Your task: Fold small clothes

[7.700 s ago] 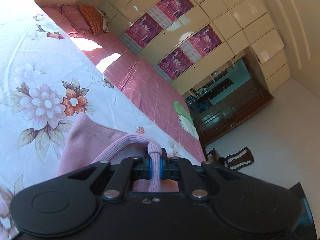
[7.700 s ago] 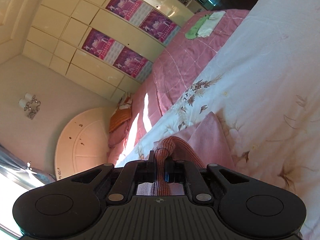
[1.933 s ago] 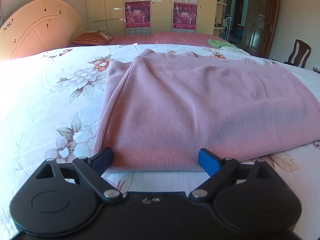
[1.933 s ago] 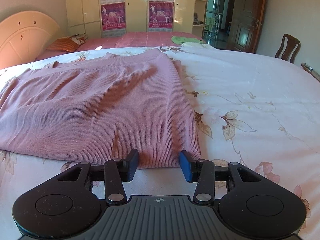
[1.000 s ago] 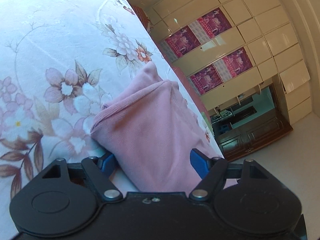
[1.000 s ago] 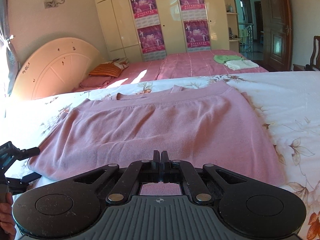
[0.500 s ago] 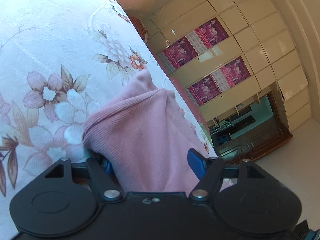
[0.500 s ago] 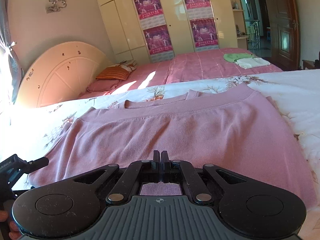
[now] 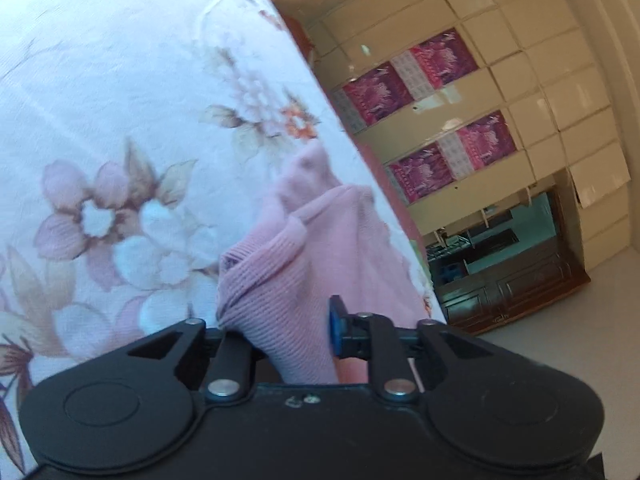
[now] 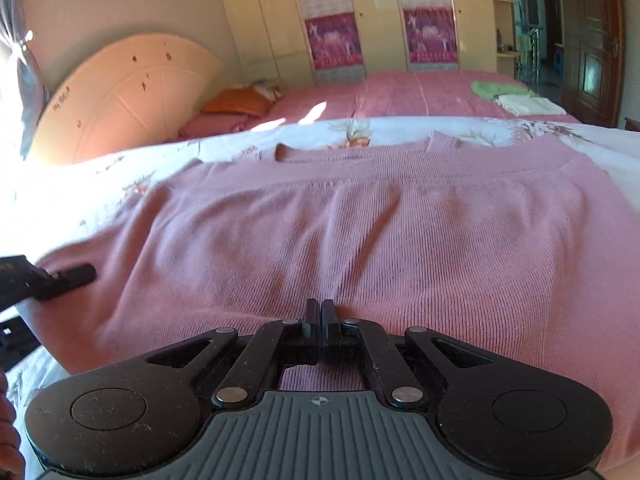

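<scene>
Change since a second ago: my left gripper (image 9: 280,330), which had stood wide around the side edge of the pink sweater (image 10: 360,232), was closing on it; a bunched wad of ribbed knit now filled the gap between the blue-padded fingers (image 9: 334,330), and the far pad was hidden behind the cloth. The jaws were not fully together because the fabric was thick there. I judged this as the grab for the next fold, side edge to be carried across the body.

My right gripper (image 10: 319,324) had drifted in over the near part of the garment, jaws shut tight against each other as before. Cloth lay directly beneath and ahead of the tips, but whether any knit was pinched between them I could not tell; nothing showed in the slit.

Position of the garment: spread on the floral bedsheet (image 9: 120,120), neckline (image 10: 360,150) at the far side from my right hand, body flat with shallow wrinkles mid-panel. In the right wrist view the left tool showed at the garment's left edge, well apart from the right gripper.

Judgement: fold partly done; left-hand hold looked bulky, so a layer might slip out on the lift
</scene>
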